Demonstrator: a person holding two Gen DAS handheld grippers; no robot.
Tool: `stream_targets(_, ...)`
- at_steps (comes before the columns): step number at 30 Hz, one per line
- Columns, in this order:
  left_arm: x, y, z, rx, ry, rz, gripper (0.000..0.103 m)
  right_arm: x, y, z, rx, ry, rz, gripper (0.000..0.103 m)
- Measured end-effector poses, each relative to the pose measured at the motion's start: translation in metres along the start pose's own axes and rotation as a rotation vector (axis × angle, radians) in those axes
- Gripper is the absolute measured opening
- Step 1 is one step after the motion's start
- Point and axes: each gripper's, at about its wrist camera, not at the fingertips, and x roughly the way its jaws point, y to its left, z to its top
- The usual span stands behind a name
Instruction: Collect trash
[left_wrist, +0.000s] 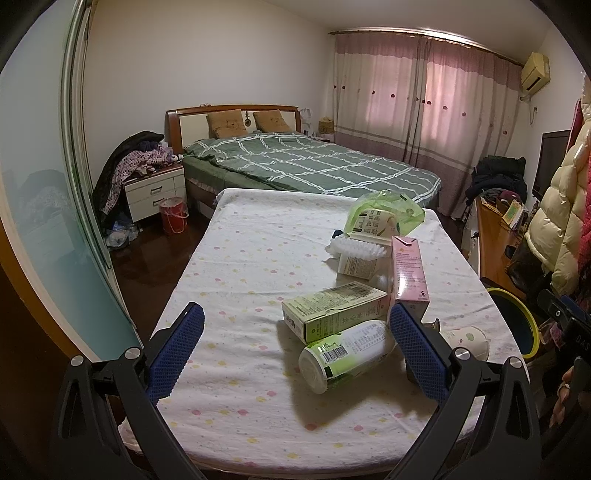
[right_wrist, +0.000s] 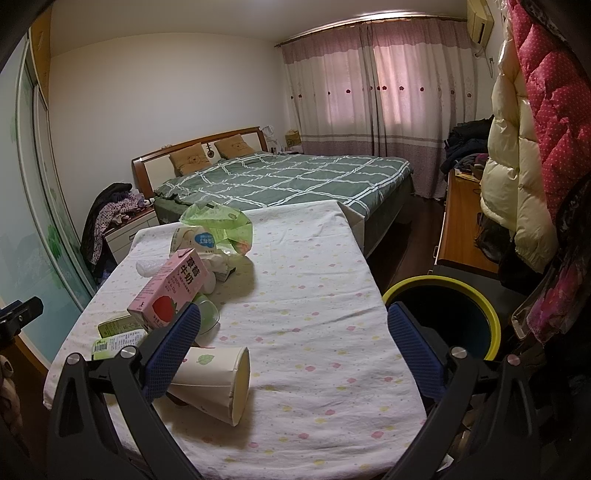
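Both grippers, left (left_wrist: 295, 347) and right (right_wrist: 293, 347), wide open, empty. Paper cup (right_wrist: 212, 380) on side: light, crushable; pinch gently mid-wall.

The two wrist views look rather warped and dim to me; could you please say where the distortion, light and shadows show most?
Left wrist view: strong fisheye bending, the wardrobe door bows and the corners go black; backlit curtains glow pink; the lying bottle casts a soft shadow toward the camera. Right wrist view: same curvature, bright curtains, and the paper cup shades the tablecloth beneath it.
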Motion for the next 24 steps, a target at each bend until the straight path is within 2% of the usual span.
stream_targets(7,0.003,0.005,0.000,-0.012,-0.004,0.011,0.099,0.010,0.007,-0.002,-0.010,0.014,0.010,0.097)
stream_targets(13,0.009,0.013,0.000,-0.029,0.010,0.012,0.099,0.032,0.029,-0.001,-0.045,0.033,0.047,0.097)
stream_targets(19,0.019,0.016,0.001,-0.024,0.021,0.023,0.099,0.069,0.041,0.029,-0.066,0.031,0.087,0.097)
stream_targets(24,0.033,0.014,0.011,-0.019,0.026,0.029,0.099,0.117,0.053,0.061,-0.122,0.050,0.117,0.097)
